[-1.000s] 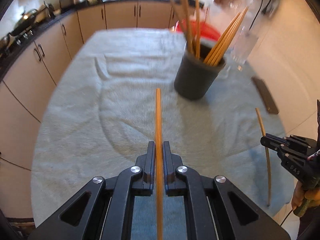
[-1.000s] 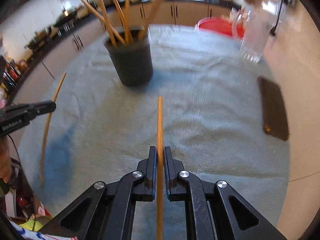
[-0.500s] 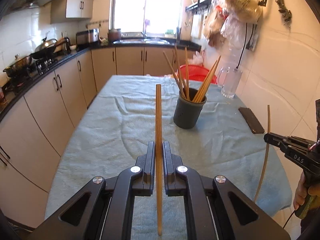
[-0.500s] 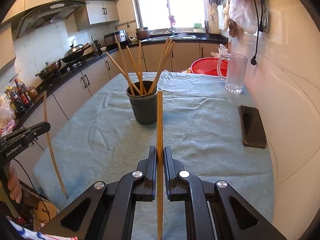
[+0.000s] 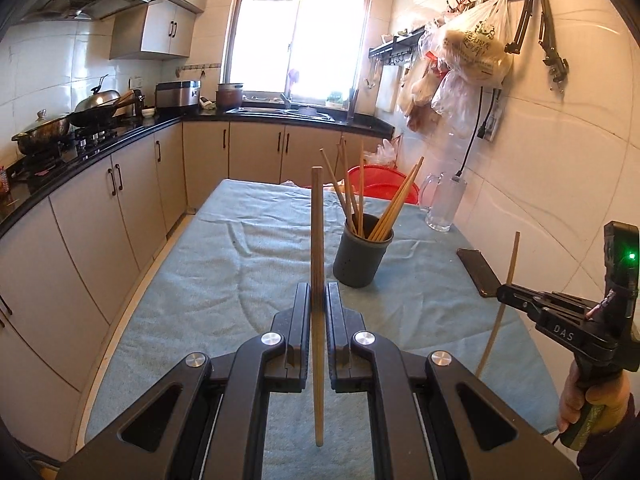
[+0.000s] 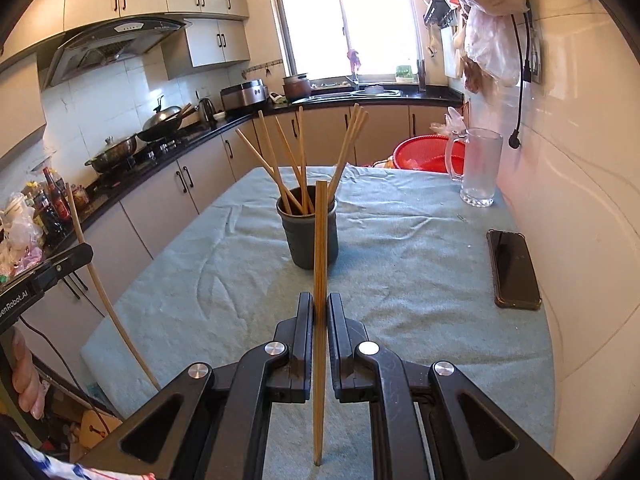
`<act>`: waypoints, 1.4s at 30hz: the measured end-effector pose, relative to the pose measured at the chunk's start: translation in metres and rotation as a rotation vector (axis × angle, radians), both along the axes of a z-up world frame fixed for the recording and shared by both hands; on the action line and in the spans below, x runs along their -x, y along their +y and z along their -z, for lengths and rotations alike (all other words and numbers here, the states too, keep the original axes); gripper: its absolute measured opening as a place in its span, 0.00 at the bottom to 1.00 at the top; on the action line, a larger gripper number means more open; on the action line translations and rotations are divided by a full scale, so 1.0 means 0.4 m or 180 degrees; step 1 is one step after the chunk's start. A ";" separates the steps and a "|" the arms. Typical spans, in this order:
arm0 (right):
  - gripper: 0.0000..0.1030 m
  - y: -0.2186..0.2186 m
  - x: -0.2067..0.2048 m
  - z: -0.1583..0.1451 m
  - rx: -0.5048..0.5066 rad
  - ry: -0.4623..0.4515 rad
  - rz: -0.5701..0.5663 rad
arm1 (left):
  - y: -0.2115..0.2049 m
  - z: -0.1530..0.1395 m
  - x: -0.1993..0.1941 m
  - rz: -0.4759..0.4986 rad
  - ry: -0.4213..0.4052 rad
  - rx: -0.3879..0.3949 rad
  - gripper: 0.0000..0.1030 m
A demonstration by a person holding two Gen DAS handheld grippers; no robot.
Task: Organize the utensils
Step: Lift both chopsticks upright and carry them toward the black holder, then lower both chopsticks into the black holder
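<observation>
Presently both my grippers are clenched, each on a single wooden chopstick. My left gripper pinches the left-hand chopstick partway along its length, so the stick stands up across the view, one end rising above the jaws and the other hanging down between the finger frames. My right gripper clamps the right-hand chopstick the same way, upright, its upper end showing in front of the dark holder. That holder stands upright on the blue-grey cloth covering the table, near the middle, with several more chopsticks fanned out of it, leaning left and right. Both held sticks are clear of the cloth and apart from the holder. To the right of the holder a black phone lies flat near the tiled wall; farther back stand a clear glass mug and a red basket. A hand grips the right tool's handle at the edge of the left view.
</observation>
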State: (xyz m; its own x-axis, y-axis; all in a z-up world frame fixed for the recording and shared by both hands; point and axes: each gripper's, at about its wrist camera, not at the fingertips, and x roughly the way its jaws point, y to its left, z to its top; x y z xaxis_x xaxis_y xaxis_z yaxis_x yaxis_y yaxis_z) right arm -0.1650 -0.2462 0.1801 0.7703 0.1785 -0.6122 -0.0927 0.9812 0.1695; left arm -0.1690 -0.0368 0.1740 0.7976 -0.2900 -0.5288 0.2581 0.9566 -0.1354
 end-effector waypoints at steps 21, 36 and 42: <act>0.07 -0.022 -0.067 -0.043 -0.0068 -0.0169 0.0104 | -0.059 -0.064 -0.082 0.0108 -0.0133 -0.0085 0.06; 0.07 -0.045 -0.112 -0.143 -0.0108 -0.0410 0.0117 | -0.106 -0.181 -0.164 0.0167 -0.0435 0.0006 0.06; 0.07 -0.056 -0.153 -0.212 -0.0186 -0.0591 0.0137 | -0.127 -0.220 -0.222 0.0102 -0.0545 0.0019 0.06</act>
State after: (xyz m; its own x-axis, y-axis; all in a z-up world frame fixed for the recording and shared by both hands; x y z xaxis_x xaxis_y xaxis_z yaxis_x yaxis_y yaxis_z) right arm -0.1036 -0.2686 0.2647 0.8767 0.1740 -0.4485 -0.0858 0.9739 0.2101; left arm -0.0801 -0.0875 0.2619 0.8662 -0.3195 -0.3842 0.3082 0.9468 -0.0924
